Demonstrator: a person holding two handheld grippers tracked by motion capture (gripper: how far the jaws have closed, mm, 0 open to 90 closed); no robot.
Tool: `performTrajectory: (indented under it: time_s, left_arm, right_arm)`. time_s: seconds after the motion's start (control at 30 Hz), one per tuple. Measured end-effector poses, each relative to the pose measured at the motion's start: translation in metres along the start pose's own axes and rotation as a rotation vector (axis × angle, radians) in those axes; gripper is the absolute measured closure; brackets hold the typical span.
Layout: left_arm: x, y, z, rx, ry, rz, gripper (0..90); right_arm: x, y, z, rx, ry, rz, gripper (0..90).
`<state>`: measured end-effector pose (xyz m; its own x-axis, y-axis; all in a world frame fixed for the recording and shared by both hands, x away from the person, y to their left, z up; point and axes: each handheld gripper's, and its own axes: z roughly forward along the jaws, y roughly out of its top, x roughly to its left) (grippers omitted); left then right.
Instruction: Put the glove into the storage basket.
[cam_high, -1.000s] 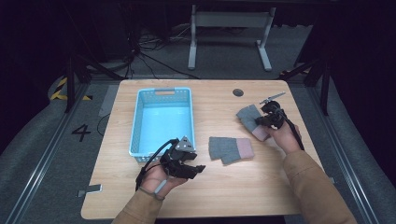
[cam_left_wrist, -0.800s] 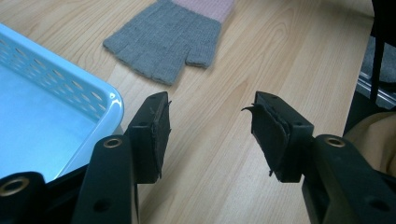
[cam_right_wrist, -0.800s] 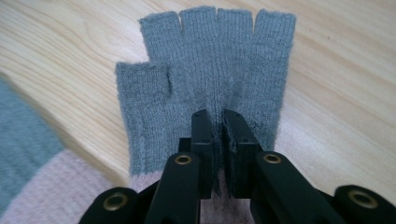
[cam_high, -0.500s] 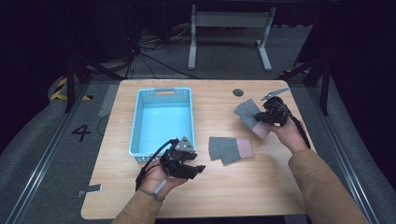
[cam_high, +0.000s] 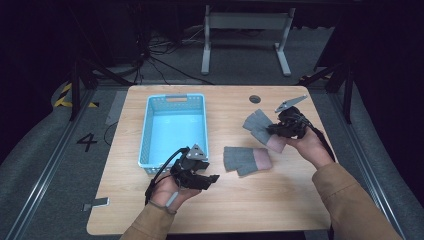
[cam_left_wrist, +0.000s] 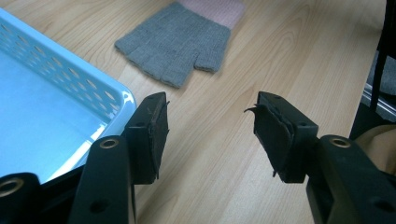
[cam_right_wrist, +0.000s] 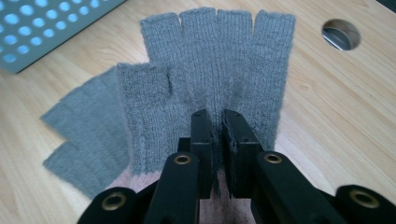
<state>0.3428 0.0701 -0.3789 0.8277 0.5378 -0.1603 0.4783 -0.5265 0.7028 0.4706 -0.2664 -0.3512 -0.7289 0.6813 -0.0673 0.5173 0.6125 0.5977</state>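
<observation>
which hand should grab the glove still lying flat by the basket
Left. The left gripper is open and empty, aimed at the flat glove just beyond its jaws, beside the basket. The right gripper is already shut on the other glove.

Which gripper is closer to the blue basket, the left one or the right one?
Left. The left gripper sits just beside the blue basket, at its near corner; the right gripper holds a grey glove across the table.

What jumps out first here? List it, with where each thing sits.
The right tongs pinch a grey fingerless glove off the table's right side. A second grey glove with a pink cuff lies flat mid-table. The light blue basket sits to the left, with the open left tongs beside its near corner.
</observation>
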Motion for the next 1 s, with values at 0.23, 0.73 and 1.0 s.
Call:
performTrajectory:
  time_s: [0.23,0.73,1.0]
  left_arm:
    - [0.001,0.000,-0.001,0.000,-0.003,0.001,44.0]
    - [0.000,0.001,0.001,0.011,0.030,-0.002,40.7]
    - [0.000,0.001,0.003,0.015,0.017,-0.020,40.7]
  right_arm:
    - [0.013,0.004,0.001,0.011,0.047,-0.073,83.5]
    - [0.033,-0.001,0.012,0.054,0.117,-0.172,82.9]
    - [0.041,-0.008,0.022,0.078,0.150,-0.196,82.9]
